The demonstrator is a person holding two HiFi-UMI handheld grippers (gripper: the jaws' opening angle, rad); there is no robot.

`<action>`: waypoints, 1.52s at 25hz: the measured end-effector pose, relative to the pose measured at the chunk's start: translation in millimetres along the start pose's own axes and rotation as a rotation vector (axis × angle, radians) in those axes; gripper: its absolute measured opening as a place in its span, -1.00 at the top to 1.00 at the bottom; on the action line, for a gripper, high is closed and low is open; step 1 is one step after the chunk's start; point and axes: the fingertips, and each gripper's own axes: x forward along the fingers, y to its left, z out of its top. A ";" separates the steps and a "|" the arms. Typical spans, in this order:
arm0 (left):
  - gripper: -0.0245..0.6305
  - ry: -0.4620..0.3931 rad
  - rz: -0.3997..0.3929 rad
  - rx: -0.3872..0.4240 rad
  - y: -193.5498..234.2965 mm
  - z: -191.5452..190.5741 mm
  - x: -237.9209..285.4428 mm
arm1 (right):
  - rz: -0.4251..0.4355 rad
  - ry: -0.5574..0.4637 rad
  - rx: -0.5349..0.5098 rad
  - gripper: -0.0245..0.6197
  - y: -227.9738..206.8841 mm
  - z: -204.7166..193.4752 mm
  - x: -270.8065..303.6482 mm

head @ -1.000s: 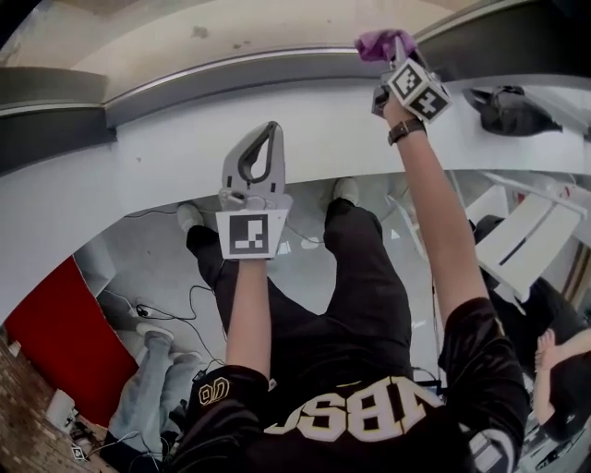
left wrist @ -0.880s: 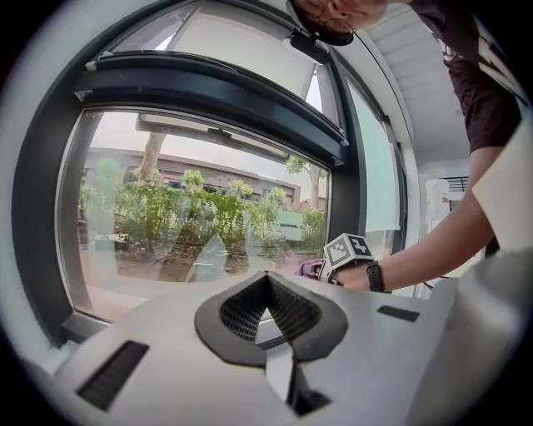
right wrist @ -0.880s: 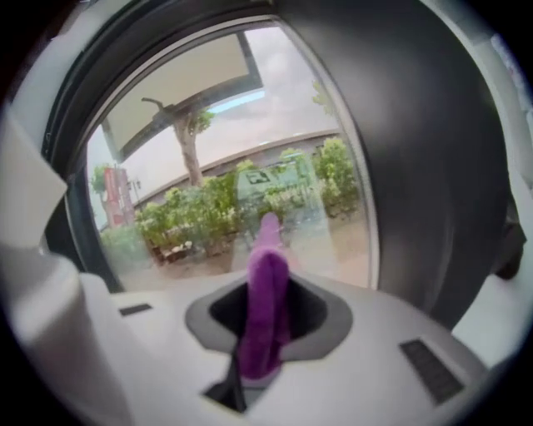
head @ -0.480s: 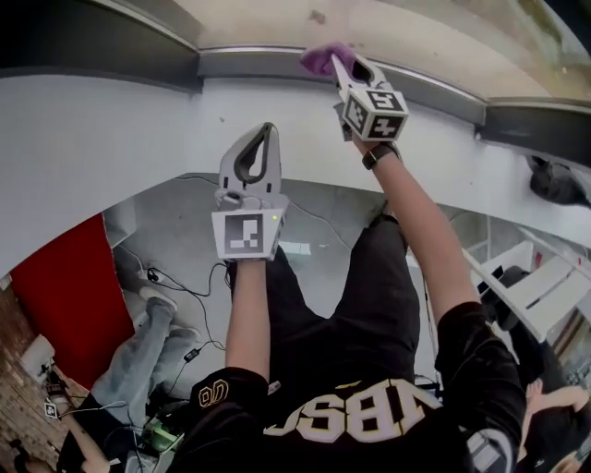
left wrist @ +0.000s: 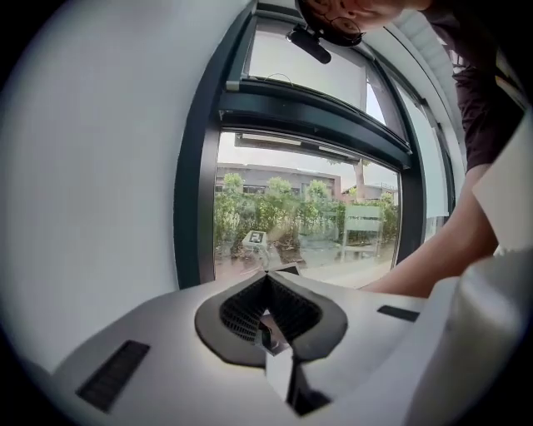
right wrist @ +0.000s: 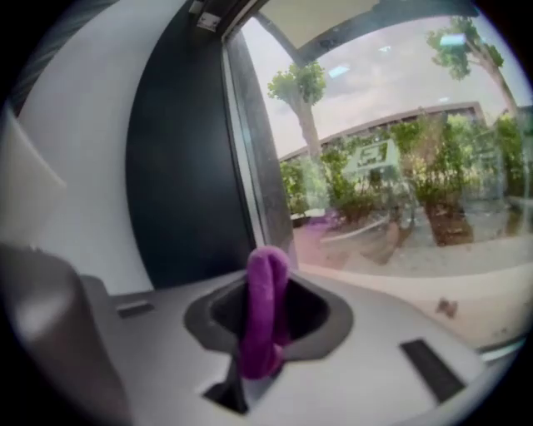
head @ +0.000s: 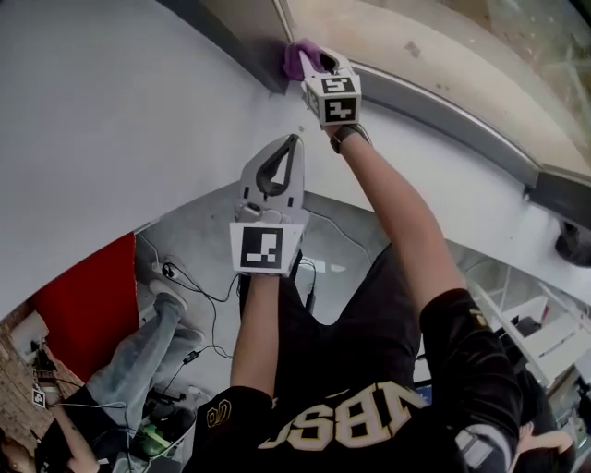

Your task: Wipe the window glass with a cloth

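Beside window frame [right wrist: 187, 166]: clamped purple cloth [right wrist: 265, 308].

you wore a black short-sleeved shirt [head: 452, 356] with pale, gold-edged lettering, black trousers [head: 355, 319] and a dark wristwatch [head: 344, 136]. your left gripper [head: 294, 141] and right gripper [head: 312, 63] were pale grey shells, each carrying a black-and-white square-marker cube.

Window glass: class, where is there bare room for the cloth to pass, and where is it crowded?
Bare: the glass right of the dark frame, above the grey rail; also the white wall left of that frame. Crowded: the corner where the right gripper holds the purple cloth at the frame, with the shut left gripper close by.
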 end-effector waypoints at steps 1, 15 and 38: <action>0.87 0.010 -0.009 0.003 0.5 -3.9 -2.3 | -0.033 -0.005 0.007 0.67 -7.3 0.9 0.0; 0.87 0.020 -0.199 -0.021 -176.9 -26.6 68.5 | -0.348 0.099 -0.015 0.67 -279.5 -56.2 -241.3; 0.87 0.077 -0.165 -0.123 -364.2 71.3 50.4 | -0.584 -0.032 0.440 0.67 -369.5 -20.0 -553.9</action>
